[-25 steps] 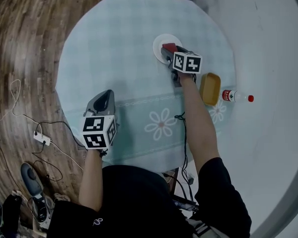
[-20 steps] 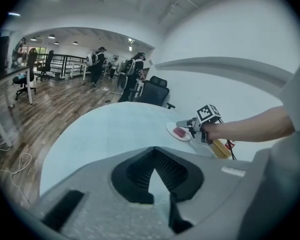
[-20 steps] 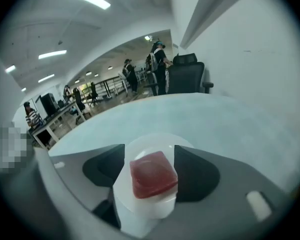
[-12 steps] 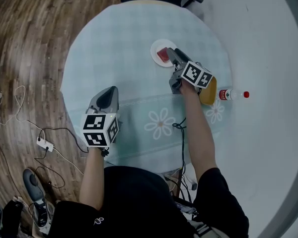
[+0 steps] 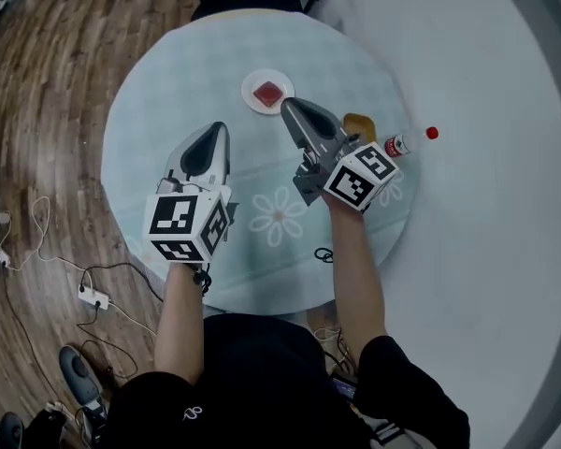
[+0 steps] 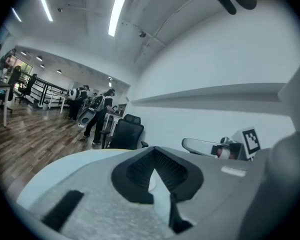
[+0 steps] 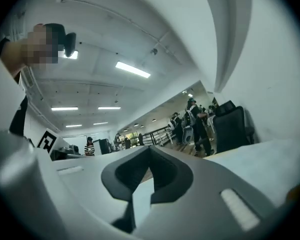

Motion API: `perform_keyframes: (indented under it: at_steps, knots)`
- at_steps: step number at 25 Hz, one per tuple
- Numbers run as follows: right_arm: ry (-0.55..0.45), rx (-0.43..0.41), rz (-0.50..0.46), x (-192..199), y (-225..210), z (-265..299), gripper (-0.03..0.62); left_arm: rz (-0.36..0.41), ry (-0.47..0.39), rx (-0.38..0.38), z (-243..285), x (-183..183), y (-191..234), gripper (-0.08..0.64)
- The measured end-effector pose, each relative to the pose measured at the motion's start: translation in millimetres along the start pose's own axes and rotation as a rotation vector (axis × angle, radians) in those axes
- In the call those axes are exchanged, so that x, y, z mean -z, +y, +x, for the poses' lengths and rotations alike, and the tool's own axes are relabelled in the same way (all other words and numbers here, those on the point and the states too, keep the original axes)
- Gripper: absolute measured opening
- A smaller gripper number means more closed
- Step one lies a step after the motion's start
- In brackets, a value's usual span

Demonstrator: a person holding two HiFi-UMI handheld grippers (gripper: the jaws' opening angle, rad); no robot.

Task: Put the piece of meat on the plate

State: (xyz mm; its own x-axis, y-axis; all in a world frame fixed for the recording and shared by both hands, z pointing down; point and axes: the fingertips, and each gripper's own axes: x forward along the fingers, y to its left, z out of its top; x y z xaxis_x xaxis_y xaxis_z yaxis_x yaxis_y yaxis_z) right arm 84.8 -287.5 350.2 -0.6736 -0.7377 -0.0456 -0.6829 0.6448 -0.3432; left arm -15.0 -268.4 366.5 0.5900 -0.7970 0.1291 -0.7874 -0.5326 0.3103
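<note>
The piece of meat (image 5: 268,93) sits on the white plate (image 5: 251,104), far side of the round table (image 5: 159,92).
Nearer, the left gripper (image 5: 219,131) and right gripper (image 5: 287,107) hover empty, jaws pinched together, held clear I'd guess because the job looks done.

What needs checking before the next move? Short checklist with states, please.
1. Piece of meat lies on the plate: ok.
2. Right gripper shut, nothing between its jaws: ok.
3. Left gripper shut, nothing between its jaws: ok.
4. Right gripper off the meat, tip beside the plate's rim in the head view: ok.
5. Bottle secure at the table edge: cannot tell.
</note>
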Motion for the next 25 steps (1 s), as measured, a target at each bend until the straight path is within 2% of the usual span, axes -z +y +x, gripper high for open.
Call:
perform_keyframes:
  at_steps: [2,3,6,8,10,12,14,18,25]
  knots:
    - [-0.027,0.038,-0.07,-20,11,-28,0.005,0.022,-0.045,0.002,-2,-16,-21,-0.005]
    - [-0.05,0.06,-0.076,-29,14,-42,0.005,0.028,-0.063,-0.003,-4,-22,-32,-0.005]
    - [-0.161,0.094,-0.002,-54,26,-85,0.005,0.012,-0.104,-0.023,-17,-29,-64,-0.005]
    - [-0.191,0.149,-0.004,-60,31,-108,0.005,-0.001,-0.117,-0.041,-26,-27,-82,-0.005]
    - [-0.173,0.239,-0.028,-54,29,-127,0.005,0.006,-0.111,-0.063,-34,-18,-93,-0.005]
    - [-0.18,0.286,-0.016,-51,27,-145,0.003,0.022,-0.101,-0.086,-40,-11,-100,-0.005]
    - [-0.183,0.295,-0.013,-50,29,-155,0.002,0.038,-0.101,-0.113,-48,-10,-104,-0.005]
    - [-0.106,0.355,-0.074,-40,26,-160,0.002,0.08,-0.111,-0.152,-56,-20,-113,-0.005]
    - [-0.046,0.358,-0.172,-37,29,-163,-0.003,0.117,-0.111,-0.183,-58,-18,-129,-0.005]
